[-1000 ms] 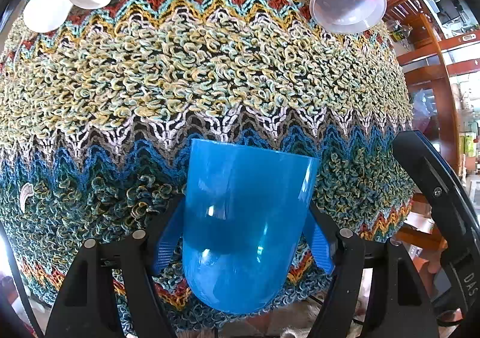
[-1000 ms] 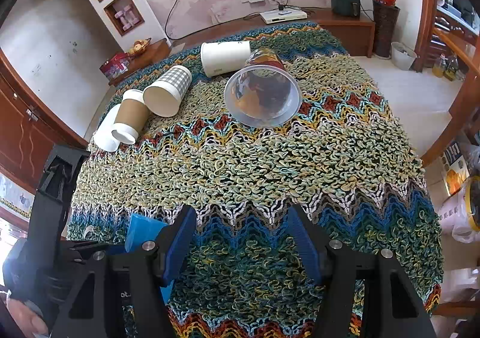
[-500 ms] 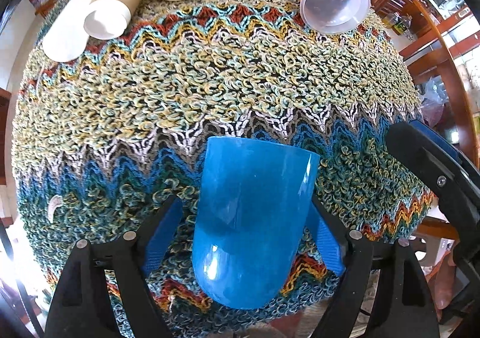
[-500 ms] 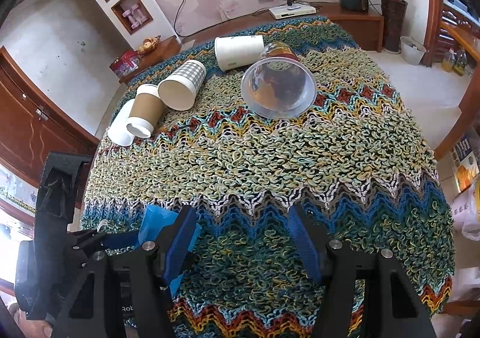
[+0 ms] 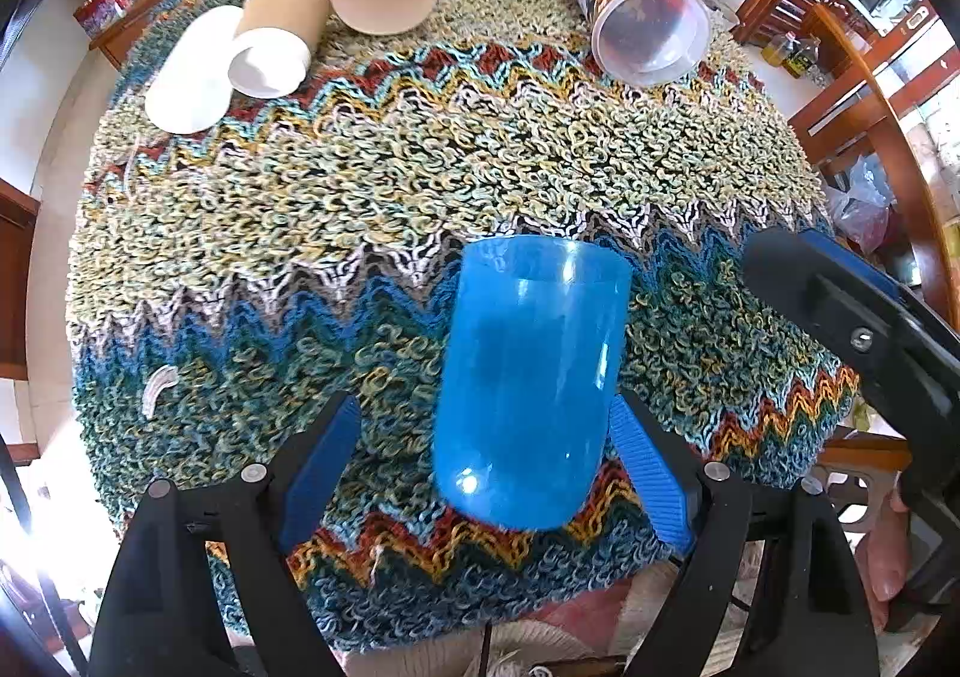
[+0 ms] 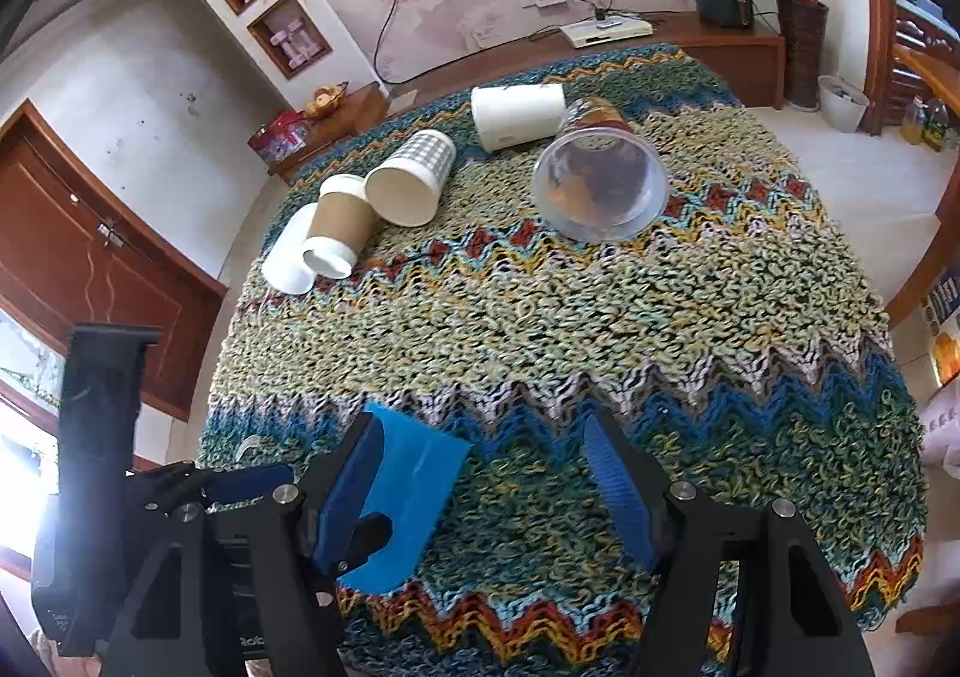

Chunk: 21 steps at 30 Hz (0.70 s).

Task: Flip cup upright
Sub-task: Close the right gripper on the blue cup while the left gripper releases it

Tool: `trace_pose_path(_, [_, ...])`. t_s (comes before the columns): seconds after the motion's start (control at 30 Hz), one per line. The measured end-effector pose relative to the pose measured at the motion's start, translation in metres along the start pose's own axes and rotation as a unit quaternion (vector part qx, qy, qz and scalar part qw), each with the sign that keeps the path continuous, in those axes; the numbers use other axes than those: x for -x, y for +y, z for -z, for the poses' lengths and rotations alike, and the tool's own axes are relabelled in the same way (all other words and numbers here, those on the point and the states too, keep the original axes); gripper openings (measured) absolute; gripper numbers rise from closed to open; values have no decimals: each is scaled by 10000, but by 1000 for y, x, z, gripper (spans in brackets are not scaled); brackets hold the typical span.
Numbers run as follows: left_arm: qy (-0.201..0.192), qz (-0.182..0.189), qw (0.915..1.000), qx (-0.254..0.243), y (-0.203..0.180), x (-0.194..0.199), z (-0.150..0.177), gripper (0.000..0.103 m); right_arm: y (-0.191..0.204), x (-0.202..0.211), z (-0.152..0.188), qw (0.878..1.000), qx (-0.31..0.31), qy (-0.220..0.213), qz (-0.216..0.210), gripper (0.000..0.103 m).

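- We have the blue cup (image 5: 528, 377) standing on the near edge of the table (image 5: 420, 167), on the zigzag knitted cloth (image 5: 540, 149), and it looks upright with its open rim at the top, though through this lens we judge that more than see it.
- Our left gripper (image 5: 486, 461) sits with its fingers spread to either side of the cup. There is a clear gap on the left pad, while the right pad is close to the wall, so nothing is clamped.
- That open stance reads to us as a release: the cup carries its own weight on the cloth.
- Our right gripper (image 6: 486, 479) hangs over the near table edge, fingers apart and holding nothing, with the blue cup just to its left.
- At the far side lie more tipped cups: a clear plastic cup (image 6: 600, 191), a white cup (image 6: 519, 116), a checked cup (image 6: 411, 179) and a brown-sleeved cup (image 6: 339, 230).
- The loopy cloth is soft footing, so we reckon a nudge from a finger could tip the blue one again.
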<state>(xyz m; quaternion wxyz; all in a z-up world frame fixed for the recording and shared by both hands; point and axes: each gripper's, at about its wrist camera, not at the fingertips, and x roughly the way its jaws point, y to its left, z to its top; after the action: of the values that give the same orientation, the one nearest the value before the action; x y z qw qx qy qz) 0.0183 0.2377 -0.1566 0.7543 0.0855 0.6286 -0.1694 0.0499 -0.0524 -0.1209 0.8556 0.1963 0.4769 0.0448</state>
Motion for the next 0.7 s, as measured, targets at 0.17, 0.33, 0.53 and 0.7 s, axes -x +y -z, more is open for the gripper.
trace_pose_path(0.17, [-167,-10,9999,1,7,19,22,87,6,-6,6,9995,-88,186,-232,70])
trace_pose_path(0.33, [-316,-87,9995,2,12,20,37,87,11,-16,13,9981,-188,396,-429,70])
trace_pose_path(0.53, [-350,-30,9994,43,14,18,46,87,10,-31,19,9954,-421,692,-508,70])
trace_pose_path(0.7, [-331,100,9993,121,13,10,41,87,5,-42,23,9922,-620,939,-529,70])
